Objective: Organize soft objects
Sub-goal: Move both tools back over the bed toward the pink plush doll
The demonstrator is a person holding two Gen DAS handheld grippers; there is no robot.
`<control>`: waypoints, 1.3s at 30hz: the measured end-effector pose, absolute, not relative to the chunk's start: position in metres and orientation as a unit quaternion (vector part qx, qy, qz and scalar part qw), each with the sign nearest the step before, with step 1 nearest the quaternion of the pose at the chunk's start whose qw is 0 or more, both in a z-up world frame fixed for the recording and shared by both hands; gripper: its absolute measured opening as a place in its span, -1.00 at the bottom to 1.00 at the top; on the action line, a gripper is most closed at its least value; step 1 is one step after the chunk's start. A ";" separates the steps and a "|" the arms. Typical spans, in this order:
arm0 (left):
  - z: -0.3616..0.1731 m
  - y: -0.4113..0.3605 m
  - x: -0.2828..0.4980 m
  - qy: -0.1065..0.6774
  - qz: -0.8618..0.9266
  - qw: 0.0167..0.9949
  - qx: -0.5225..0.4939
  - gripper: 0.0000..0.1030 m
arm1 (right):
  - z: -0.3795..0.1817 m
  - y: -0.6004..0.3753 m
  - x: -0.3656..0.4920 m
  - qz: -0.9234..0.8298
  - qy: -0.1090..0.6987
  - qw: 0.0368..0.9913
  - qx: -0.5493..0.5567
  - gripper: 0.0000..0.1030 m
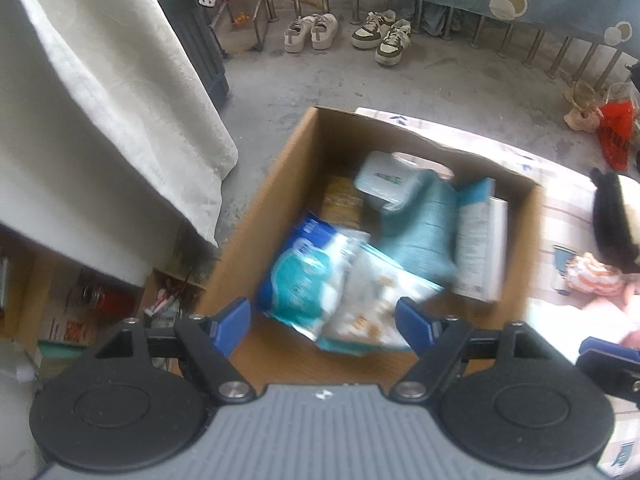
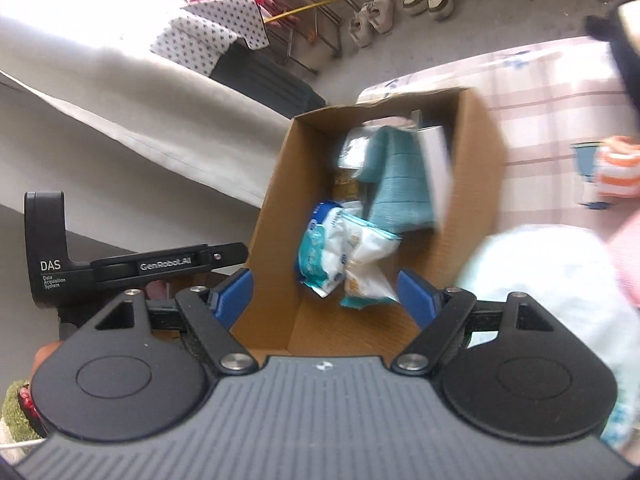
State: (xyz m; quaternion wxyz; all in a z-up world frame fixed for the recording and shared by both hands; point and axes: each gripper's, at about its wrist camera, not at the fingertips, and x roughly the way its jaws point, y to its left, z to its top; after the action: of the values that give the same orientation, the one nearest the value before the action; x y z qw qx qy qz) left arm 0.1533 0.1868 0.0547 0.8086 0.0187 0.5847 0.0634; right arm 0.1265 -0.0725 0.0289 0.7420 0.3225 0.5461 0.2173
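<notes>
An open cardboard box (image 1: 280, 184) (image 2: 276, 200) stands on a checked cloth. Inside it lie a folded teal towel (image 1: 416, 232) (image 2: 400, 184), a blue-and-white soft packet (image 1: 300, 276) (image 2: 320, 248), a white packet with orange print (image 1: 372, 300) (image 2: 368, 264), a pale wipes pack (image 1: 384, 180) and a white carton (image 1: 480, 248). My left gripper (image 1: 324, 316) hangs open above the box's near end, gripping nothing. My right gripper (image 2: 325, 286) is open over the same end, with nothing in its grasp. An orange-striped soft item (image 1: 592, 280) (image 2: 616, 172) lies outside the box, to the right.
A pale blue soft bundle (image 2: 552, 280) lies right of the box. A white cloth (image 1: 100, 120) hangs at the left. Two pairs of shoes (image 1: 348, 32) stand on the grey floor beyond. A black object (image 1: 612, 224) sits at the right edge.
</notes>
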 end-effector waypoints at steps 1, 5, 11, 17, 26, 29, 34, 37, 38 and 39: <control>0.059 0.172 0.146 0.585 0.069 0.808 0.015 0.57 | 0.032 -0.090 0.120 0.218 0.546 0.741 0.323 0.55; 0.075 0.109 0.119 0.591 0.075 0.803 -0.015 0.57 | 0.048 -0.170 0.100 0.217 0.548 0.745 0.312 0.55; 0.085 0.009 0.087 0.586 0.062 0.805 -0.066 0.61 | 0.065 -0.291 0.082 0.206 0.559 0.757 0.267 0.56; 0.059 -0.077 0.073 0.599 -0.003 0.795 -0.102 0.61 | 0.049 -0.379 0.082 0.170 0.581 0.758 0.245 0.57; -0.012 -0.144 0.063 0.636 -0.082 0.759 -0.112 0.53 | -0.008 -0.402 0.117 0.162 0.613 0.731 0.253 0.57; -0.034 -0.156 0.067 0.637 -0.094 0.757 -0.113 0.41 | -0.025 -0.388 0.141 0.178 0.622 0.725 0.236 0.57; -0.065 -0.162 0.078 0.637 -0.093 0.751 -0.147 0.24 | -0.050 -0.362 0.172 0.211 0.635 0.715 0.202 0.52; -0.076 -0.166 0.083 0.636 -0.088 0.752 -0.152 0.18 | -0.066 -0.351 0.185 0.216 0.644 0.709 0.190 0.38; -0.078 -0.166 0.084 0.634 -0.088 0.753 -0.155 0.16 | -0.070 -0.347 0.188 0.216 0.646 0.708 0.187 0.31; -0.080 -0.167 0.086 0.631 -0.087 0.754 -0.158 0.16 | -0.074 -0.345 0.191 0.219 0.647 0.706 0.188 0.29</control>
State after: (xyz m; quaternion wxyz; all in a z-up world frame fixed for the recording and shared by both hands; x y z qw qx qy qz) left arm 0.0857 -0.1671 -0.0799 0.7541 -0.1583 0.6314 -0.0874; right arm 0.1907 -0.3453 -0.0743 0.7059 0.1877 0.6469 0.2190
